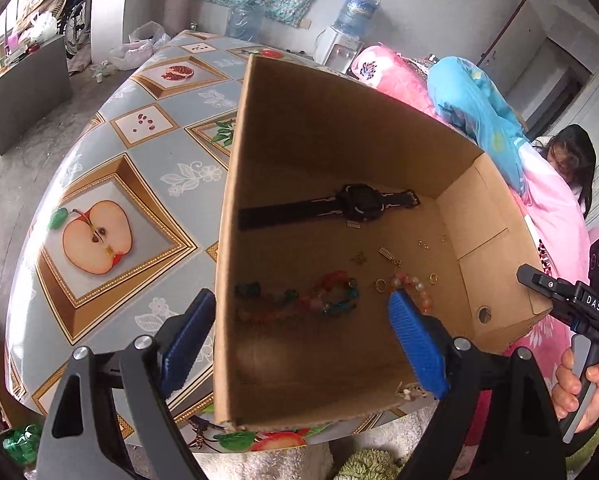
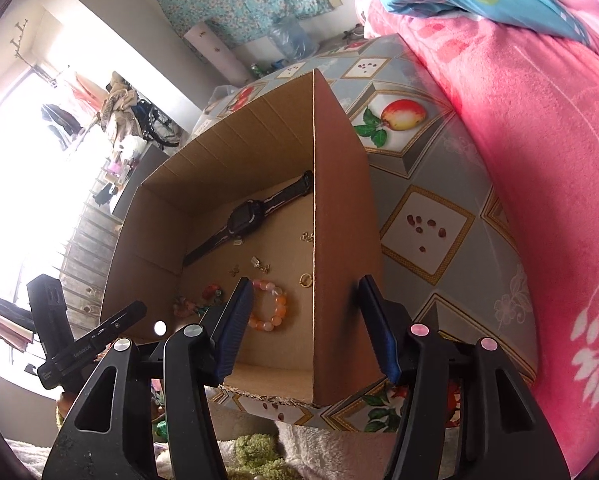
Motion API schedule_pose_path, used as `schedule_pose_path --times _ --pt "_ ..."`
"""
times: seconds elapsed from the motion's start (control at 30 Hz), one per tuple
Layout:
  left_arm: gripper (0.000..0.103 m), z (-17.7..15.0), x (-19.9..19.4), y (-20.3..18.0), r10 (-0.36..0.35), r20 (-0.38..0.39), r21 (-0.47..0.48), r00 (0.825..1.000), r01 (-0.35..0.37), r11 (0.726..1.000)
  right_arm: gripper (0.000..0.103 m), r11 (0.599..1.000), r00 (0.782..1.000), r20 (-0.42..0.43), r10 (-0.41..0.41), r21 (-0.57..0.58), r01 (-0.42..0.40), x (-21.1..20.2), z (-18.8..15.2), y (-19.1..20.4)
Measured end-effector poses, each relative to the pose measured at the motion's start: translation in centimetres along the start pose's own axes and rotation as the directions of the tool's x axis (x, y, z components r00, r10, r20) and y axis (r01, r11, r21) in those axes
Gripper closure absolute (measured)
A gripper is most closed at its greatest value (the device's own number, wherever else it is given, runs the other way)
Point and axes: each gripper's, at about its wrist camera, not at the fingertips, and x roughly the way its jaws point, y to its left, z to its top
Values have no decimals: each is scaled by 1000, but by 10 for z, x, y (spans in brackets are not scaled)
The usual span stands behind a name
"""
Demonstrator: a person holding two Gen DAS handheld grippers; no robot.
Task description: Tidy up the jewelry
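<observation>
An open cardboard box [image 1: 339, 128] stands near the table's front edge. On its floor lie a black watch [image 1: 359, 200], a multicoloured bead bracelet [image 1: 319, 300], a pink and orange bead bracelet [image 1: 415, 286] and several small gold pieces [image 1: 387, 254]. My left gripper [image 1: 299, 340] is wide open astride the box's left wall, one finger outside and one inside. My right gripper [image 2: 305, 320] is open astride the box's [image 2: 339, 240] right wall, with its inner finger [image 2: 235, 320] apart from the cardboard, beside the orange bracelet [image 2: 273, 308]. The watch [image 2: 245, 218] lies further back.
The table [image 1: 139, 152] wears a fruit-patterned cloth. A pink blanket [image 2: 519, 160] and blue bedding [image 1: 471, 104] lie to the right, where a person's dark hair [image 1: 575, 156] shows. A hand [image 1: 579, 388] holds the right tool. Water bottles [image 1: 355, 10] stand behind.
</observation>
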Motion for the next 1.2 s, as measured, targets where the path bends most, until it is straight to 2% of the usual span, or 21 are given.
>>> schedule_pose_path --times 0.17,0.23,0.33,0.5,0.67,0.77,0.87,0.93,1.0,1.03,1.2 --pt "17 -10 -23 -8 47 106 53 993 -53 997 48 1000 999 50 12 -13 -11 -14 -11 3" --pt "13 -14 -34 -7 68 151 52 986 -77 996 45 1000 995 94 20 -20 -18 -25 -18 5" --pt "7 -24 -53 -6 99 217 21 971 -106 994 35 998 984 177 -13 -63 25 -47 -30 11" --pt "6 -39 -73 -10 173 275 -11 946 -177 984 16 980 959 272 -82 -155 128 -73 -54 25" --pt "6 -55 -77 -17 254 307 -41 917 -254 966 9 957 965 234 -121 -230 175 -62 -82 39" --pt "6 -62 -77 -27 297 325 -28 898 -305 952 8 947 971 193 -139 -260 187 -45 -93 51" --pt "6 -63 -70 -39 398 317 12 861 -423 906 8 934 961 199 -194 -262 243 -31 -94 65" --pt "6 -62 -64 -46 429 301 65 852 -467 882 8 931 956 199 -215 -253 262 -24 -92 72" --pt "6 -60 -55 -51 446 268 120 854 -489 864 8 929 956 182 -229 -251 270 -16 -89 78" --pt "6 -60 -51 -53 444 246 137 861 -485 864 8 928 957 168 -235 -253 273 -11 -88 80" --pt "6 -59 -33 -56 398 115 115 910 -410 905 8 928 959 98 -266 -244 282 6 -87 83"
